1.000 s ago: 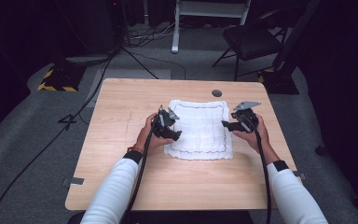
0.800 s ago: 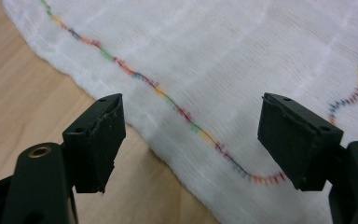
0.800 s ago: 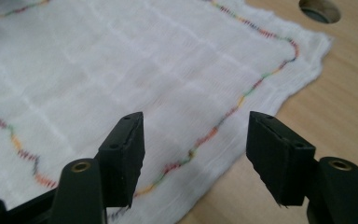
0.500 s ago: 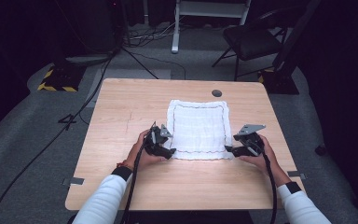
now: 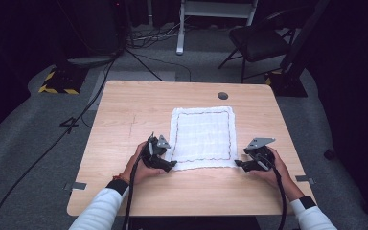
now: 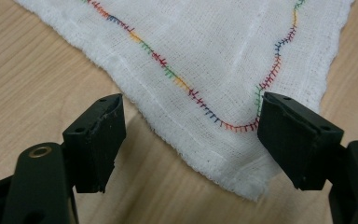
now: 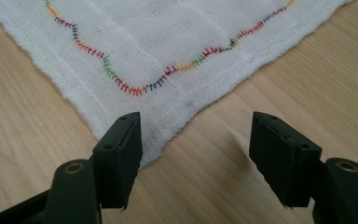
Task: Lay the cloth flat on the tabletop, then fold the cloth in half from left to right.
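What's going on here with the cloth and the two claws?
A person holds a claw in each hand at a wooden table. A white cloth with coloured stitching lies flat on it. The left claw is at the cloth's near left corner, the right claw at its near right corner. Both are open; the right one's jaws have just been opening. The corners lie between the jaws, ungripped.

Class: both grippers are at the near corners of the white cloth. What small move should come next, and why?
Probably close both grippers on the corners. The left gripper stands open around the near left corner of the white cloth; the right gripper has just opened, with the near right corner at its jaws. The cloth lies flat, ungripped.
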Demonstrator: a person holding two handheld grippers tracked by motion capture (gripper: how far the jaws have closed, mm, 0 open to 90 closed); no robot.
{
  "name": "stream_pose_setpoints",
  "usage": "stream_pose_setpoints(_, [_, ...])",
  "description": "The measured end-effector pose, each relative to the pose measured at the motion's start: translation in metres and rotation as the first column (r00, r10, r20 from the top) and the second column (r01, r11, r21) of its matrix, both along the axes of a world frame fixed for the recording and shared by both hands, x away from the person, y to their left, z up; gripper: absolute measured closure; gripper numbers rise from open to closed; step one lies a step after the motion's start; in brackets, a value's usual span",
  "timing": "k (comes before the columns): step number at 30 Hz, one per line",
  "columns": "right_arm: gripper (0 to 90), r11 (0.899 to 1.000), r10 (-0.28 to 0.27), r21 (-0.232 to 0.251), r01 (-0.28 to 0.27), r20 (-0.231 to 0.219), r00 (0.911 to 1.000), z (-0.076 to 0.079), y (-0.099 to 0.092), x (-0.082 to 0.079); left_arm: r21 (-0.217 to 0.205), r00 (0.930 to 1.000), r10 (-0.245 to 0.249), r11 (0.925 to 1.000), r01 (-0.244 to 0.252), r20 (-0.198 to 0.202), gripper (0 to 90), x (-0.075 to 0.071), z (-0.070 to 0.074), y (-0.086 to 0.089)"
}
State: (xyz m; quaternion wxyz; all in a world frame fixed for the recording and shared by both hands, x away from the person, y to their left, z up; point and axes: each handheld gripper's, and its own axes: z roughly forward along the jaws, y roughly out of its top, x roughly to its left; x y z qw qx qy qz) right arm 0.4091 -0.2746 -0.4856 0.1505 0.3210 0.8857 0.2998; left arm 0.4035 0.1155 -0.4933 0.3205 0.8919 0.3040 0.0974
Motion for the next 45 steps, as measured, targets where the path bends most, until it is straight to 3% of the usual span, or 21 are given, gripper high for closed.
stream_pose_setpoints(6, [33.0, 1.000, -0.009, 0.013, 0.009, 0.001, 1.0000, -0.001, -0.008, -0.018, 0.004, 0.9991, -0.038, 0.9993, 0.038, 0.018, 23.6, -0.024, 0.000, -0.002])
stream_pose_setpoints(14, [32.6, 1.000, 0.006, 0.003, -0.006, 0.014, 0.9999, -0.001, -0.013, -0.048, -0.010, 0.9985, -0.048, 0.9988, 0.049, 0.025, 23.5, -0.055, -0.002, -0.005])
stream_pose_setpoints(20, [31.4, 1.000, 0.006, -0.010, -0.006, 0.009, 0.9999, 0.000, -0.018, -0.059, -0.011, 0.9967, -0.080, 0.9967, 0.080, 0.016, 21.5, -0.069, 0.003, -0.006])
stream_pose_setpoints(22, [31.3, 1.000, 0.006, -0.017, -0.006, 0.014, 0.9999, 0.001, -0.021, -0.062, -0.027, 0.9946, -0.095, 0.9950, 0.096, 0.044, 19.7, -0.072, 0.008, -0.002])
stream_pose_setpoints(24, [31.4, 1.000, 0.007, -0.019, -0.006, 0.039, 0.9992, 0.004, -0.023, -0.065, -0.052, 0.9941, -0.091, 0.9942, 0.094, 0.059, 19.9, -0.072, 0.013, 0.003])
stream_pose_setpoints(27, [31.1, 1.000, -0.008, 0.019, 0.007, 0.073, 0.9973, 0.010, -0.025, -0.067, -0.076, 0.9963, -0.059, 0.9951, 0.064, 0.061, 19.2, -0.069, 0.016, 0.012])
stream_pose_setpoints(32, [30.1, 0.999, -0.017, 0.045, 0.013, 0.088, 0.9960, 0.014, -0.024, -0.066, -0.056, 0.9956, -0.052, 0.9968, 0.056, 0.078, 19.8, -0.063, 0.016, 0.023])
stream_pose_setpoints(34, [32.0, 0.999, -0.010, 0.049, 0.005, 0.094, 0.9956, 0.015, -0.020, -0.066, -0.056, 0.9967, -0.027, 0.9979, 0.031, 0.077, 19.8, -0.058, 0.016, 0.027])
stream_pose_setpoints(45, [37.7, 0.994, 0.074, 0.076, -0.082, 0.107, 0.9915, 0.017, 0.007, -0.060, -0.097, 0.9943, 0.073, 0.9931, -0.065, 0.078, 20.8, -0.016, 0.025, 0.044])
